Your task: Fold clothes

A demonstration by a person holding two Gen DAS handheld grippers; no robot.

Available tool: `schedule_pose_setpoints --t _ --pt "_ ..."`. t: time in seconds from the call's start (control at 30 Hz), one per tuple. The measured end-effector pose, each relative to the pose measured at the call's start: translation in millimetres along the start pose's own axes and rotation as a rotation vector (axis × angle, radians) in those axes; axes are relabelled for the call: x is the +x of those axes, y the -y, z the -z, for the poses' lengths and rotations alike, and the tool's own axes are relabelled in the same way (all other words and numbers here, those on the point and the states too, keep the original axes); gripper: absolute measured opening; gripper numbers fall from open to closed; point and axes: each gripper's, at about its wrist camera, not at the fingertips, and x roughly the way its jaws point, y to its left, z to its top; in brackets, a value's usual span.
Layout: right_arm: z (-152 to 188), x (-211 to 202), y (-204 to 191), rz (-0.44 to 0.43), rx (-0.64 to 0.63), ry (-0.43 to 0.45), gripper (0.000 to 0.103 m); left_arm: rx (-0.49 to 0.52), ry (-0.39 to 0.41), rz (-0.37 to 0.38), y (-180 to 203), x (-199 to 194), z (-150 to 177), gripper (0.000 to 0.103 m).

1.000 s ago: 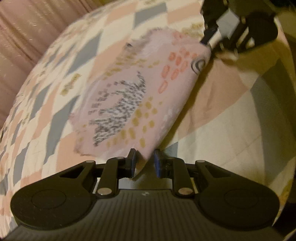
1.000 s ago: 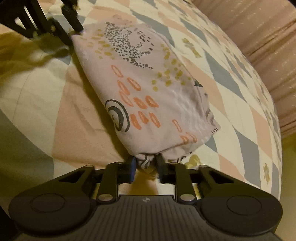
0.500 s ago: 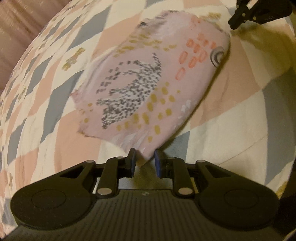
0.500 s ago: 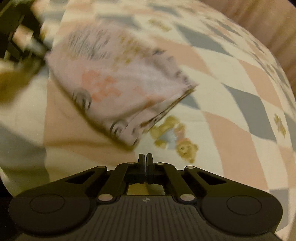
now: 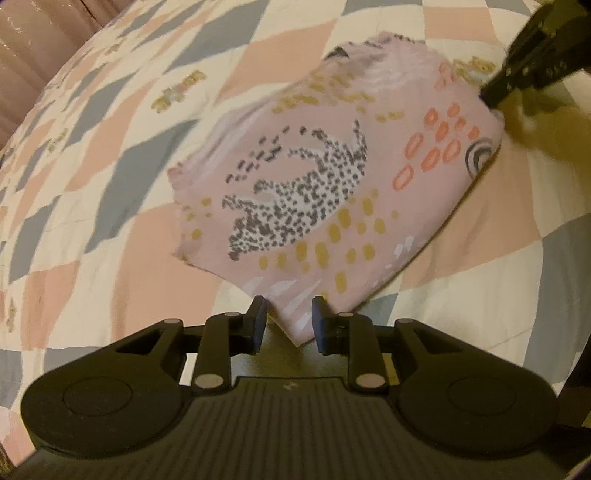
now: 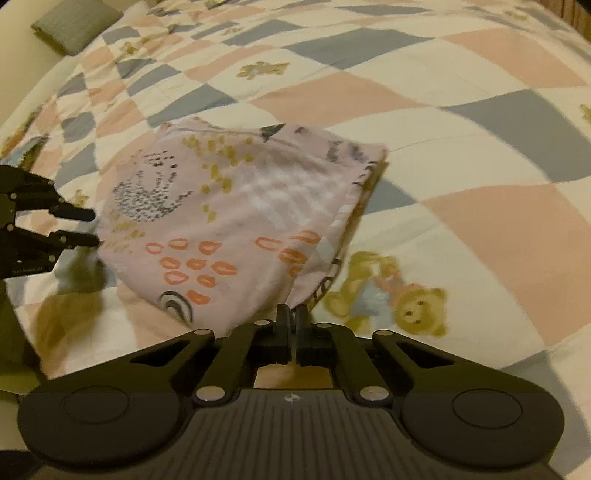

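A folded pink garment [image 5: 314, 184] printed with a speckled animal, mustard dots and orange rings lies flat on the patchwork quilt [image 5: 110, 277]. My left gripper [image 5: 290, 325] is open, and the garment's near corner lies between its fingers. In the right wrist view the left gripper [image 6: 79, 226] shows open at the left edge of the garment [image 6: 229, 206]. My right gripper [image 6: 293, 321] is shut on the near corner, with a thin sliver of fabric pinched between the pads. From the left wrist view, the right gripper [image 5: 493, 98] meets the garment's far right corner.
The quilt [image 6: 480, 221] of pink, grey and cream diamonds covers the whole bed. A teddy bear print [image 6: 399, 295] lies just right of my right gripper. A grey cushion [image 6: 74, 24] sits at the far left corner. A pink curtain [image 5: 37, 44] hangs beyond the bed.
My right gripper was open around a corner, then shut away from the cloth, and now is shut at the garment's corner. My left gripper stayed open at its corner.
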Motion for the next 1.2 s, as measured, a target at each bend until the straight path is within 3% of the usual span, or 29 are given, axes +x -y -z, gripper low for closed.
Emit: schedule_pose_setpoints --t 0.1,0.23,0.4,0.57,0.77,0.87,1.0,1.07,1.2 --pt "5 -5 5 0.09 0.026 -0.004 0.0 0.001 0.013 0.021 -1 7 5 0.022" --pt "7 -20 11 0.101 0.091 0.011 0.001 -0.027 0.035 0.054 -11 5 7 0.023" --pt "-10 -23 -3 0.086 0.11 0.061 0.022 -0.144 0.114 0.049 -44 -8 -3 0.027" --pt "-35 -5 -13 0.085 0.128 0.081 0.023 -0.282 0.179 0.044 -84 -4 -20 0.032" --pt "-57 28 -8 0.124 0.061 0.061 0.021 -0.246 0.181 0.058 -98 37 -42 0.033" --pt "-66 29 4 0.177 0.069 0.071 0.02 -0.21 0.146 -0.013 -100 57 -41 0.039" --pt "-78 15 11 0.185 0.075 0.109 0.021 -0.272 0.16 -0.009 -113 46 -37 0.041" --pt "-84 8 7 0.168 0.048 0.129 0.021 -0.272 0.19 0.046 -112 40 -42 0.034" --pt "-95 11 -13 0.051 -0.03 0.138 0.021 -0.273 0.25 0.158 -109 28 -51 0.034"
